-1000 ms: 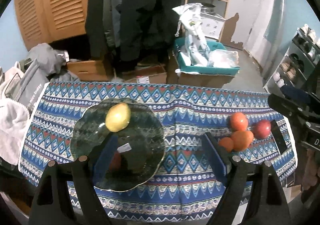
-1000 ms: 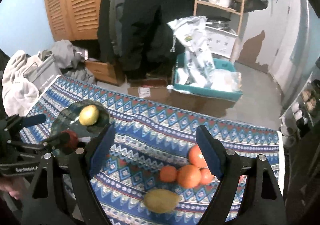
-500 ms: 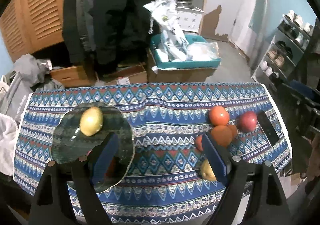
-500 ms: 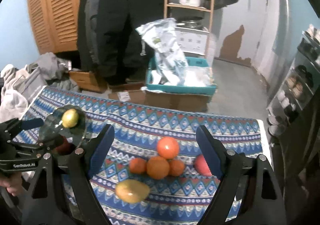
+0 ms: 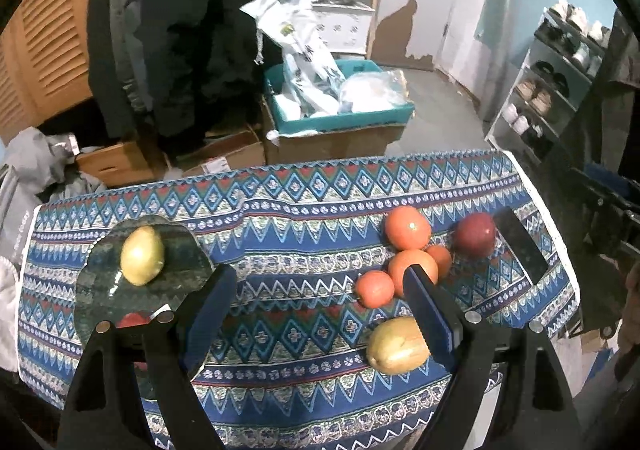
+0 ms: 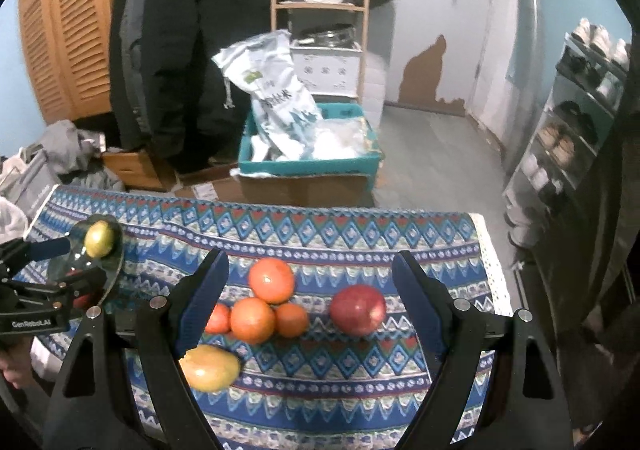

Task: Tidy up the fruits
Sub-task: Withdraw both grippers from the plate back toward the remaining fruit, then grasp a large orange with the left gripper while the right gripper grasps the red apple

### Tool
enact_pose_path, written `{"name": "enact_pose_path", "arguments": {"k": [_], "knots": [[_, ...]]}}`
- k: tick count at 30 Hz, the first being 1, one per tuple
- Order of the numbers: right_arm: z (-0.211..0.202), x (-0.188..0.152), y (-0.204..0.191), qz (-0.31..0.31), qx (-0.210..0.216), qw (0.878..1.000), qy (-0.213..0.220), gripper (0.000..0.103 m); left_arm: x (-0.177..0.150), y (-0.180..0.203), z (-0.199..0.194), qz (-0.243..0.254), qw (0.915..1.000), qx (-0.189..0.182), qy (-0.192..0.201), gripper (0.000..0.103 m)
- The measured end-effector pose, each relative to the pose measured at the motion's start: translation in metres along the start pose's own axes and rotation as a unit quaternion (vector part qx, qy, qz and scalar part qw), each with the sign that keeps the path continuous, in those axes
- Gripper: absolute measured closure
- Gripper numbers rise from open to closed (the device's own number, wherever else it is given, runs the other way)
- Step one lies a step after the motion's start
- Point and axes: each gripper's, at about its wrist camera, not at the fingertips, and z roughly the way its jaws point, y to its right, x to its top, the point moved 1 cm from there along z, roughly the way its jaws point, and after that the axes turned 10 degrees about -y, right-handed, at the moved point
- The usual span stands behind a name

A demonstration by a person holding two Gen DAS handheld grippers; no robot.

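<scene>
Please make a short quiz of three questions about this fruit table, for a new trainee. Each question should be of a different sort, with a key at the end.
1. True or false: the glass plate holds a yellow-green fruit.
2. Which fruit lies closest to the near edge of the table?
A. the red apple
B. the yellow mango
C. the biggest orange
3. Fill in: both the left tool and the right tool are ____ and hold nothing.

Key: 1 true; 2 B; 3 open.
</scene>
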Motion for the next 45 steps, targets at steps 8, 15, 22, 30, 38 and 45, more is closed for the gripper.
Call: {"name": "enact_pose_path", "arguments": {"k": [8,15,22,30,38,45], "knots": [[0.023,-0.013,0.017,0.014,-0.004,0.999,-0.034,0.019,-0.003,0.014,0.039,0.027,0.9990,0.000,-0.034,0.017],[0.054,-0.028,0.026,0.019,-0.014,0.997,-0.078,0.019,-0.003,0.024,0.079,0.039,0.9963,-0.012,-0.076,0.017],[0.082,-0.041,0.032,0.024,-0.018,0.993,-0.115,0.019,-0.003,0.028,0.109,0.045,0.9926,-0.029,-0.109,0.017],[0.108,-0.051,0.043,0.039,-0.023,0.988,-0.148,0.019,-0.001,0.038,0.143,0.067,0.9852,-0.034,-0.154,0.017],[0.114,-0.051,0.045,0.042,-0.023,0.987,-0.152,0.019,-0.003,0.046,0.166,0.090,0.9801,-0.038,-0.173,0.018],[0.120,-0.050,0.047,0.042,-0.023,0.987,-0.155,0.019,-0.003,0.050,0.177,0.098,0.9777,-0.053,-0.178,0.030]]}}
